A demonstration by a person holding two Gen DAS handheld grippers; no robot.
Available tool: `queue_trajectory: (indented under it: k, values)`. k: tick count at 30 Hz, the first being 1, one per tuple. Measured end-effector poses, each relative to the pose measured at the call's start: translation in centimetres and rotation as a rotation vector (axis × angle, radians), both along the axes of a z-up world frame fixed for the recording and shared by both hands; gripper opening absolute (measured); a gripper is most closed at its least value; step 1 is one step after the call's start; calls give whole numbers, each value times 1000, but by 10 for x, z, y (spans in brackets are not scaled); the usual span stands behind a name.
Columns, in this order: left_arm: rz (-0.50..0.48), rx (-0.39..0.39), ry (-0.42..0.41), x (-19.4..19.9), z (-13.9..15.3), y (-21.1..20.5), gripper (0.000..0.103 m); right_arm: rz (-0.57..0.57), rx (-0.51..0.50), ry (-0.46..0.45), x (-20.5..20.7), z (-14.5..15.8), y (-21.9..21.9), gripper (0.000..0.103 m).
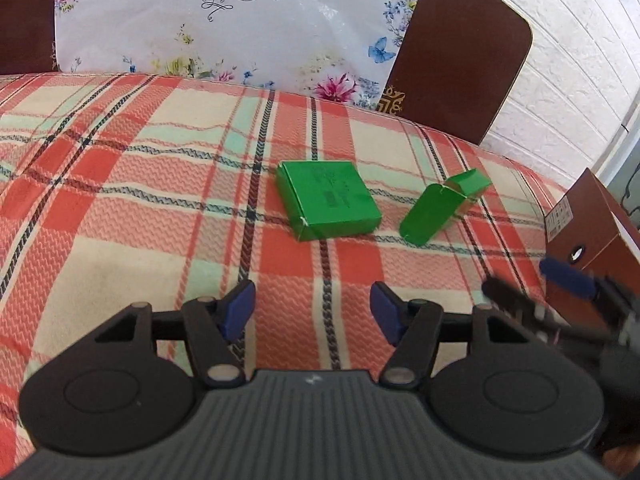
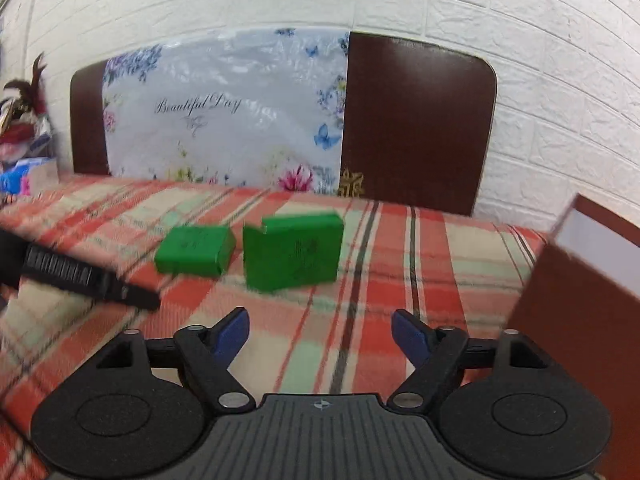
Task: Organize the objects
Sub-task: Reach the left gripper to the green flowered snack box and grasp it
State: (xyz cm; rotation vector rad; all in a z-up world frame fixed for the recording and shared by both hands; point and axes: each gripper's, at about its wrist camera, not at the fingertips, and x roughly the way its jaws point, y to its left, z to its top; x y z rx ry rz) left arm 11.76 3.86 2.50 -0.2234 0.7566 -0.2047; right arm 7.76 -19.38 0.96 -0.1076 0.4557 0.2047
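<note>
Two green cardboard boxes lie on the plaid bedspread (image 1: 120,184). The flat closed box (image 1: 329,205) lies ahead of my left gripper (image 1: 313,309), which is open and empty. The second green box (image 1: 438,210) lies to its right with its end flap open. In the right wrist view the closed box (image 2: 195,251) is on the left and the flap box (image 2: 294,251) is straight ahead of my right gripper (image 2: 320,338), open and empty. The right gripper also shows at the left wrist view's right edge (image 1: 532,284).
A brown cardboard box (image 1: 584,236) stands at the right, close to my right gripper; it also shows in the right wrist view (image 2: 576,320). A floral "Beautiful Day" panel (image 1: 224,20) and brown headboard (image 1: 460,48) stand behind the bed. A white brick wall (image 2: 560,80) lies beyond.
</note>
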Motion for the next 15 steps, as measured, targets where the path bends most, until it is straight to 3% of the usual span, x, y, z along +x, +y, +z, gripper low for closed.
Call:
queue_trajectory:
  k: [4, 7, 9, 11, 15]
  values:
    - [-3, -4, -5, 0, 0, 1, 66, 8, 30, -43, 29, 18, 14, 87]
    - [-4, -9, -8, -1, -1, 1, 66, 16, -16, -43, 59, 19, 28, 90]
    - [-5, -17, -6, 0, -1, 2, 66, 18, -34, -26, 74, 17, 33, 86]
    - [-6, -29, -3, 0, -1, 4, 66, 34, -21, 37, 86, 14, 30, 61]
    - [-2, -39, 1, 1, 0, 4, 66, 29, 21, 56, 67, 10, 15, 61]
